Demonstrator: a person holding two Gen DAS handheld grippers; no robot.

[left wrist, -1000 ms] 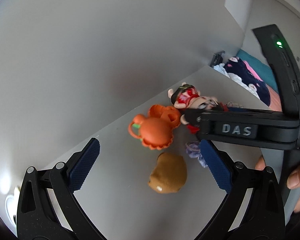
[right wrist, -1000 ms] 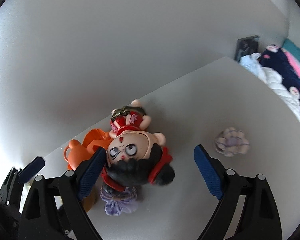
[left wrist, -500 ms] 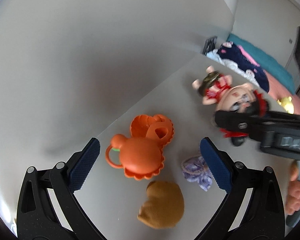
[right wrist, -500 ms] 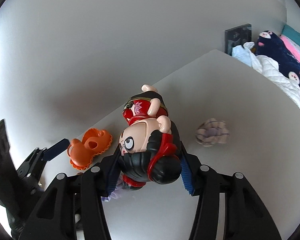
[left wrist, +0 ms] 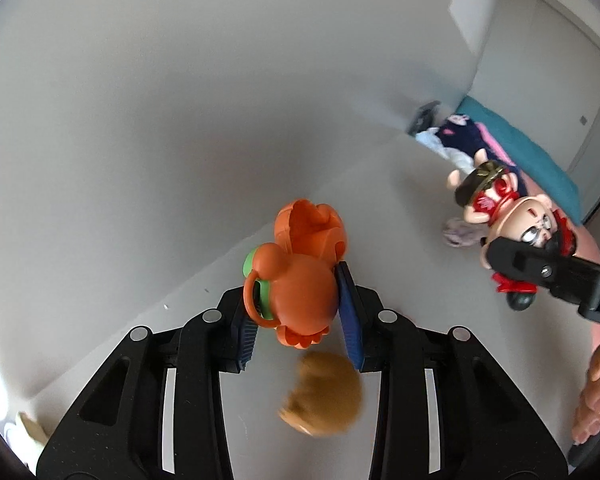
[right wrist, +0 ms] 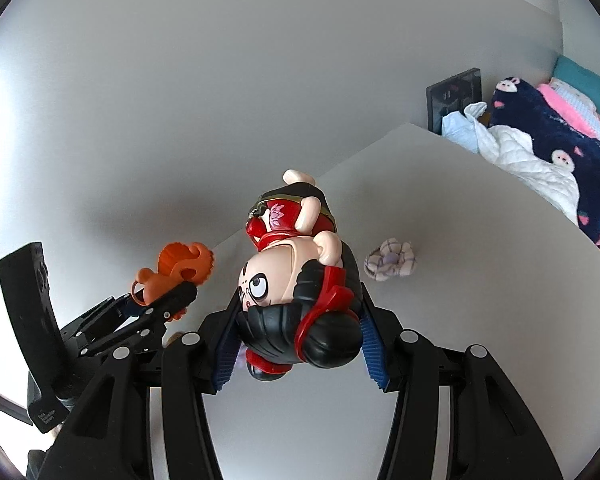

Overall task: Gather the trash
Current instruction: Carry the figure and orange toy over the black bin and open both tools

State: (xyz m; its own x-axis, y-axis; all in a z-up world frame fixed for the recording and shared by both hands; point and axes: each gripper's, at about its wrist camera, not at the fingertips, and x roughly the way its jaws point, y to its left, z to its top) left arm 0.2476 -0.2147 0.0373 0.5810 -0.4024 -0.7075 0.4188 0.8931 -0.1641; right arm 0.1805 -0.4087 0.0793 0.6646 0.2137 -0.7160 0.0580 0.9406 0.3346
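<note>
An orange pumpkin-shaped toy point(left wrist: 300, 296) with a loop handle sits between the blue pads of my left gripper point(left wrist: 296, 286). The jaws are closing and both pads touch its sides. From the right wrist view, the left gripper point(right wrist: 172, 292) carries the toy point(right wrist: 180, 266) near the wall. My right gripper point(right wrist: 300, 300) is shut on a doll point(right wrist: 296, 280) with black hair and a red dress, held by the head, feet pointing away. In the left wrist view the doll point(left wrist: 512, 216) hangs at the right, above the white table point(left wrist: 400, 220).
A brown blurred lump point(left wrist: 320, 392) lies under the left gripper. A pale purple fabric piece point(right wrist: 390, 264) rests on the table point(right wrist: 460, 320) beyond the doll. Clothes point(right wrist: 540, 152) and a dark frame point(right wrist: 454, 96) are at the far right. A hand point(left wrist: 592, 400) shows at the edge.
My left gripper went from wide open to closed around the orange toy. My right gripper shut on the doll's head and carried it up and to the right.
</note>
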